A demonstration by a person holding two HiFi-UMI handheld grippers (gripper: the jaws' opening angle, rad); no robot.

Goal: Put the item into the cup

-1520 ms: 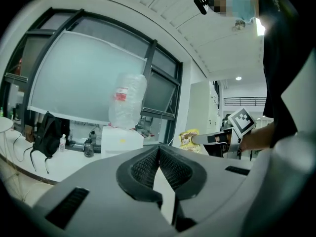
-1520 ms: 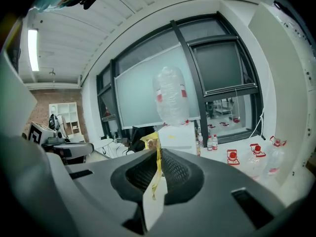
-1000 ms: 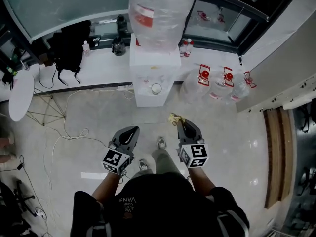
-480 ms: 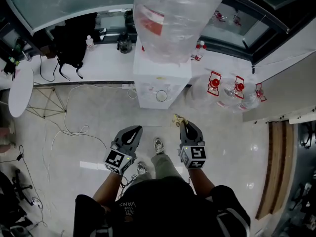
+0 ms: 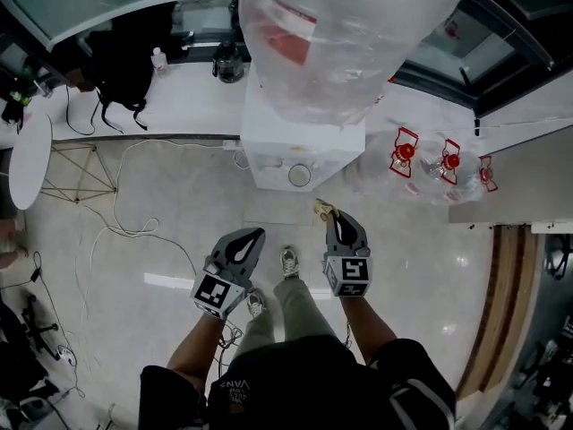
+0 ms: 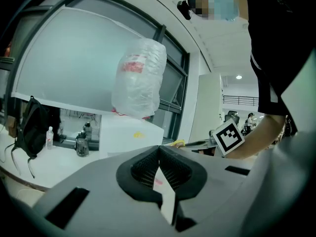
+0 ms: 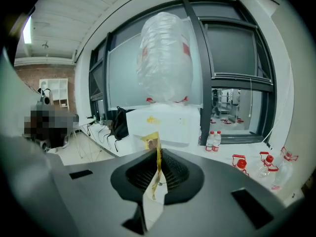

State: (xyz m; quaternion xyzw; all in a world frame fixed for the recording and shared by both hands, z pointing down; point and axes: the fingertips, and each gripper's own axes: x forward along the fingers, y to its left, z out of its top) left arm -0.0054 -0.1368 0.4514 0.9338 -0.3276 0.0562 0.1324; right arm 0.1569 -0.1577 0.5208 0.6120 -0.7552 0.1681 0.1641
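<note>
A white cup [image 5: 299,176] stands in the recess of a white water dispenser [image 5: 269,133], which carries a big plastic-wrapped bottle [image 5: 340,34]. My right gripper [image 5: 332,216] is shut on a thin yellow packet [image 5: 322,209], held in the air short of the dispenser and to the right of the cup. In the right gripper view the packet [image 7: 153,144] sticks up between the jaws of the right gripper [image 7: 157,172]. My left gripper [image 5: 253,236] hangs to the left, lower, shut with nothing in it. The left gripper view shows the left gripper [image 6: 159,157] with its jaws pressed together.
Several water jugs with red caps [image 5: 439,159] lie on the floor right of the dispenser. Cables [image 5: 125,231] trail over the floor at left. A black backpack [image 5: 116,61] sits on the white ledge. A round white table [image 5: 27,159] stands at far left. The person's feet [image 5: 290,260] are between the grippers.
The person has stepped closer to the dispenser, which now looms larger. Both grippers keep their pose and have come forward with the person; the packet stays in the right gripper.
</note>
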